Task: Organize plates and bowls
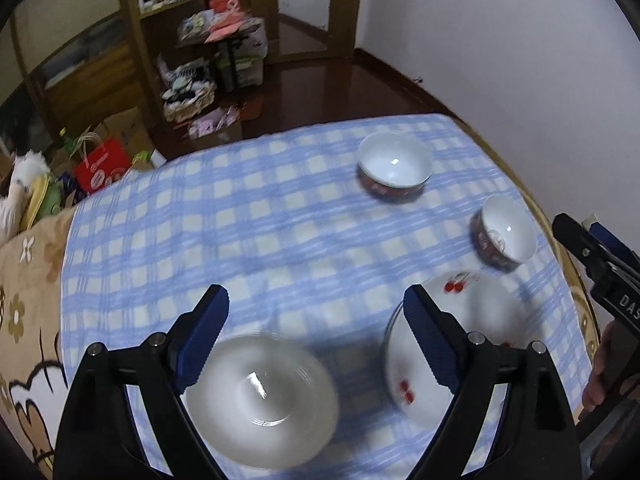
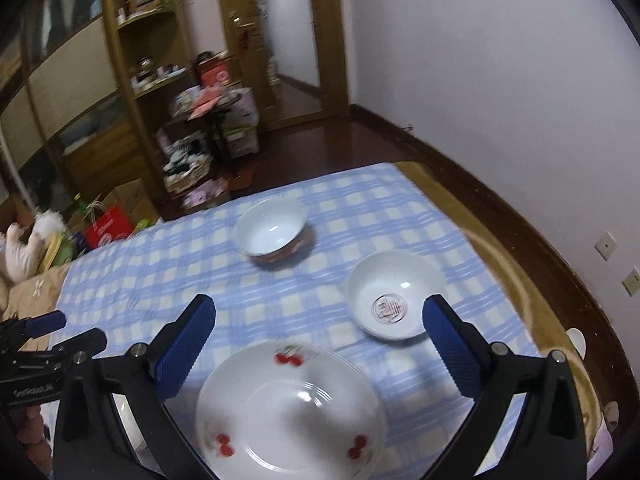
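A plain white plate lies on the blue checked tablecloth, below my open left gripper, which holds nothing. Beside it on the right lies a white plate with red cherries; my right gripper hangs over it, open and empty. Farther back stand two white bowls with dark red outsides: a wider bowl, and a bowl with a round stamp inside. Each view catches the other gripper at its edge: the right gripper and the left gripper.
The table's wooden rim curves along the right, close to a white wall. Beyond the far edge are a dark floor, a cluttered wooden shelf, boxes and a red bag. A floral cloth covers the left.
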### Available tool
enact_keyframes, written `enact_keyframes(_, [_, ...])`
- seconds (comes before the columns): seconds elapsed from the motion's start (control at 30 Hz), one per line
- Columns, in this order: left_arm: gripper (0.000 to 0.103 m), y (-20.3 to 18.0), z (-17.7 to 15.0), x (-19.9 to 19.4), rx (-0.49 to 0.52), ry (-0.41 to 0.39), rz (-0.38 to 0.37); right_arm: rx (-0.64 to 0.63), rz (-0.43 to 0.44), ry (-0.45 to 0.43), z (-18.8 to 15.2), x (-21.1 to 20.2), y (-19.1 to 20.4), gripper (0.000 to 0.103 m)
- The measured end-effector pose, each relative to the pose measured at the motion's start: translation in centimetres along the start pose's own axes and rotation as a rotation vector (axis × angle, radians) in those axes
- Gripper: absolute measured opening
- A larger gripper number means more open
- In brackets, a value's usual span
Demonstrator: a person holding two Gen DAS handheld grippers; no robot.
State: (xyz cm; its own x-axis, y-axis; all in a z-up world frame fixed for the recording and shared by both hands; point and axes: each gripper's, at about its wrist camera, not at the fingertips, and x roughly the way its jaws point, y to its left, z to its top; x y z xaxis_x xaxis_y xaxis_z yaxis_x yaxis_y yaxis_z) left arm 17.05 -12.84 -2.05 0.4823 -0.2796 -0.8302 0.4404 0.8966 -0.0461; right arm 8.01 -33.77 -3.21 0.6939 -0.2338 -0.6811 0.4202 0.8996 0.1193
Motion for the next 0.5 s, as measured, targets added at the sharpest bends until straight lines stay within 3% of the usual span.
enact_keyframes(0.37, [0.088,-7.2,4.1,3.0,0.152,-0.057,-0.023,0.114,-0.038,-0.006,1.2,1.8,-6.1,0.103])
enact_keyframes(0.5, [0.088,-9.7,5.0,5.0,0.186,-0.045,-0.074,0.162,-0.052,-0.03,1.1,2.4,-7.9,0.103])
